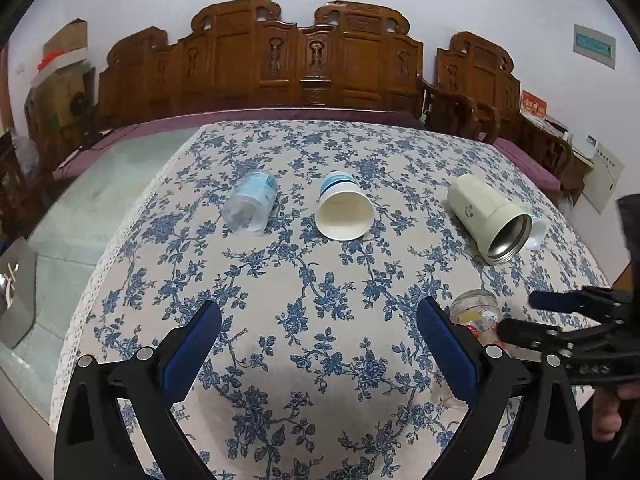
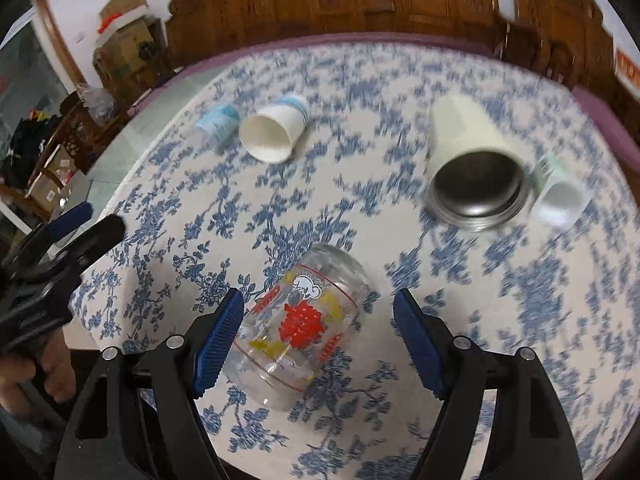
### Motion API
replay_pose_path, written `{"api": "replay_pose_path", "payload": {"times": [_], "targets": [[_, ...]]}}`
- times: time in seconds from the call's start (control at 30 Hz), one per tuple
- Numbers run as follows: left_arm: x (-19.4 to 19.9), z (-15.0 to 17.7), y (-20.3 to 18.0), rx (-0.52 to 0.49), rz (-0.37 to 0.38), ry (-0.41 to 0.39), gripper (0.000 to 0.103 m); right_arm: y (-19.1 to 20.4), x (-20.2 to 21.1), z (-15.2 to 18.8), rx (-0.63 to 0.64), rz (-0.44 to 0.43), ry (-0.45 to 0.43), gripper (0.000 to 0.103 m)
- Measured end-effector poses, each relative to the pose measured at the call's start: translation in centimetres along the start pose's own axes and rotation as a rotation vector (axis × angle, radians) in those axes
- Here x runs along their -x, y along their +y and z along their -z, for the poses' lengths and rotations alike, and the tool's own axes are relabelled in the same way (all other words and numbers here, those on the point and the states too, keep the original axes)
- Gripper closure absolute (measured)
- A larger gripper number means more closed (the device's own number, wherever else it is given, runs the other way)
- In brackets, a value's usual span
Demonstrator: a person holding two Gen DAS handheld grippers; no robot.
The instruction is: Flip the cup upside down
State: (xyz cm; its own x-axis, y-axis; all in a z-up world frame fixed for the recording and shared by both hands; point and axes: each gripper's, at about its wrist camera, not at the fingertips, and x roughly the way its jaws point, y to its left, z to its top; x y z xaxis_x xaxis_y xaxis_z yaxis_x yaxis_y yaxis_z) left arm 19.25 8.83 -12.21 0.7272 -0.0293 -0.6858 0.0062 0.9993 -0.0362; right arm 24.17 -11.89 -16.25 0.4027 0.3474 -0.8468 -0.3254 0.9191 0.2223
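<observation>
A: Which cup is the right claw working on?

B: The clear glass cup, lying on its side on the tabletop near the front edge. Its rounded base points toward the far edge and its mouth toward the camera. The left pad is at the glass or just beside it; the right pad stands apart from it.

A: So it isn't pinched?

B: No. The right claw is spread wide around the cup, not closed on it.

A: What is printed on the glass?

B: A red block-like figure in the middle, yellow shapes around it, a white cloud-like mark higher up and thin red rings round the body. No writing I can read.

A: And the left claw?

B: Also spread, with nothing between its pads, over the bare floral cloth near the front edge. From its camera the glass cup sits just right of its right pad.

A: What else lies on the cloth?

B: Toward the far edge, a clear plastic cup with a pale blue label, a white paper cup with blue bands and a cream steel-lined tumbler, all on their sides. A small white cup lies beside the tumbler. The label print is too small to read.
</observation>
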Motion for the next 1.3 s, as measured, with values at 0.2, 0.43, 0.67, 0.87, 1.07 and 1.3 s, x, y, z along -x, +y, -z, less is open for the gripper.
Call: {"api": "replay_pose_path", "payload": {"times": [0.2, 0.43, 0.67, 0.87, 1.07, 1.3], "targets": [[-0.1, 0.0, 0.0, -0.004, -0.004, 0.000, 0.009, -0.1, -3.1, -0.4, -0.094, -0.058, 0.122, 0.024], [0.0, -0.1, 0.2, 0.007, 0.005, 0.000, 0.009, -0.5, -5.4, -0.7, -0.172, -0.069, 0.212, 0.024], [0.0, -0.2, 0.3, 0.015, 0.011, -0.002, 0.009, -1.7, -6.4, -1.6, -0.231, -0.057, 0.237, 0.028], [0.0, -0.2, 0.3, 0.016, 0.011, -0.001, 0.009, -1.9, -6.9, -1.8, -0.247, -0.059, 0.247, 0.031], [0.1, -0.1, 0.3, 0.014, 0.011, 0.000, 0.009, -1.9, -6.8, -1.7, -0.252, -0.072, 0.230, 0.037], [0.0, -0.1, 0.3, 0.011, 0.012, 0.003, 0.009, -1.9, -5.0, -1.1, -0.213, -0.084, 0.185, 0.044]]}}
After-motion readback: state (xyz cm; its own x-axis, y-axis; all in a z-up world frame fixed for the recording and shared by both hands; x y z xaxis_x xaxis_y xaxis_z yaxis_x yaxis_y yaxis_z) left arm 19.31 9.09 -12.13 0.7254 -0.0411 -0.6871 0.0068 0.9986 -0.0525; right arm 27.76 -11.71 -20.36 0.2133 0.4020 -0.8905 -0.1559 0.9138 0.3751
